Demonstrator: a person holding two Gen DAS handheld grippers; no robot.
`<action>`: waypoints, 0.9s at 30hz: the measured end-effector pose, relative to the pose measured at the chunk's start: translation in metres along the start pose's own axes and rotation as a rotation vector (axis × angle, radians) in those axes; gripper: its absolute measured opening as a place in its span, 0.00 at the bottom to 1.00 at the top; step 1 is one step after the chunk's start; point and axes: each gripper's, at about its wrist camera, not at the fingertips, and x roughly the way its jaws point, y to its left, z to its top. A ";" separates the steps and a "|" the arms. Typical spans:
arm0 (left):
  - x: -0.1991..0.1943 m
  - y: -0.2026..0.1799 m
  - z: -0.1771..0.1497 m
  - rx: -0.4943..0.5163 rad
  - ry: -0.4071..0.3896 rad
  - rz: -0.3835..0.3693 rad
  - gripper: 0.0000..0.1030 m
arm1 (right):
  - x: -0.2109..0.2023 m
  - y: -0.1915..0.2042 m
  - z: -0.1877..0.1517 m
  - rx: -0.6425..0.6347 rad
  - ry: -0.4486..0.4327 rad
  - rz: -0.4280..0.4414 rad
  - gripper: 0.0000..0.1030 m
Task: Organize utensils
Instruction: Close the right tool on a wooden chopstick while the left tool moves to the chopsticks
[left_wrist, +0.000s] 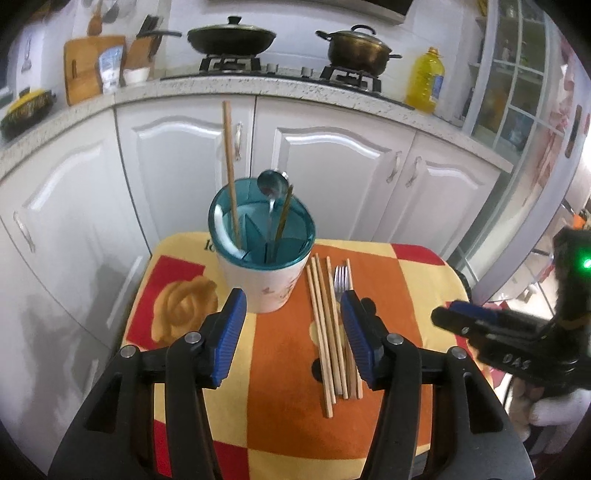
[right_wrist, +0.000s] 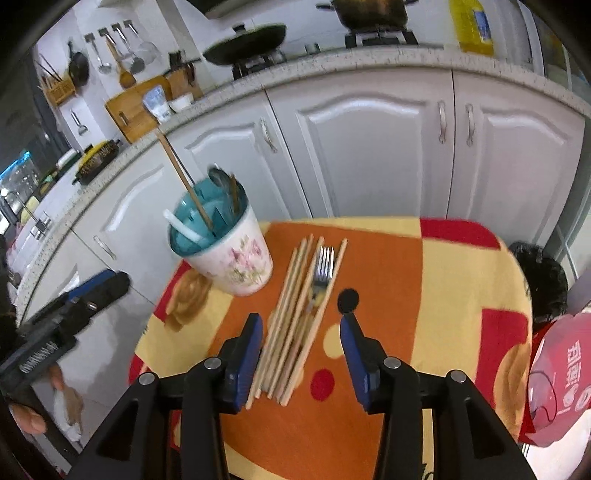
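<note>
Your left gripper (left_wrist: 293, 317) hangs over the cloth-covered table (left_wrist: 399, 295), fingers spread with nothing between them; the utensil holder (left_wrist: 262, 254) sits just past its left pad. Your right gripper (right_wrist: 301, 338) also has its fingers spread and grips nothing; the near ends of the chopsticks (right_wrist: 291, 317) lie in the gap, close to the left pad, and whether they touch it is unclear.

The holder, white with a floral print and a teal divided insert, stands upright at the table's far left. In it are one long chopstick (left_wrist: 229, 158), a metal spoon (left_wrist: 272, 184) with its bowl up, and a darker stick beside the spoon.

Loose chopsticks lie flat on the cloth just right of the holder, side by side. A metal fork (right_wrist: 323, 267) lies among them, tines pointing toward the cabinets (right_wrist: 369, 147).
</note>
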 end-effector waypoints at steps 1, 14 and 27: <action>0.002 0.002 -0.001 -0.008 0.010 -0.001 0.51 | 0.008 -0.003 -0.002 0.005 0.018 -0.001 0.41; 0.044 0.010 -0.026 -0.052 0.111 -0.031 0.51 | 0.096 -0.012 -0.003 0.006 0.136 -0.007 0.25; 0.117 -0.002 -0.057 -0.080 0.273 -0.095 0.51 | 0.129 -0.014 0.000 -0.035 0.186 -0.042 0.07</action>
